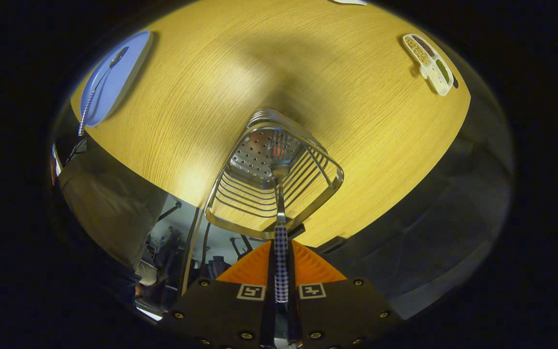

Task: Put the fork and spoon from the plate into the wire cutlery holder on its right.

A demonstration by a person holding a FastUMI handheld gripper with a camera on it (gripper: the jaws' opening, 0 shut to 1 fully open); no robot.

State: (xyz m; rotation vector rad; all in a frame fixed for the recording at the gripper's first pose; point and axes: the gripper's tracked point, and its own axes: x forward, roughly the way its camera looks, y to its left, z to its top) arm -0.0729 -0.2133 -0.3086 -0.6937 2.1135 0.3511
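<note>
the gripper [281, 271] pinches the slim steel fork with a blue checked handle [281, 232] by that handle, tines down inside the wire cutlery holder [259, 194] on the wooden desk [356, 121]. the fork looks light, stiff and slippery. the matching spoon [96, 89] lies on the blue plate [129, 63], well apart from the holder.

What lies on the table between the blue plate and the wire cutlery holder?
In the gripper view, only bare wooden table lies between the blue plate and the wire cutlery holder. The tool is shut on the fork, with its head inside the holder.
</note>
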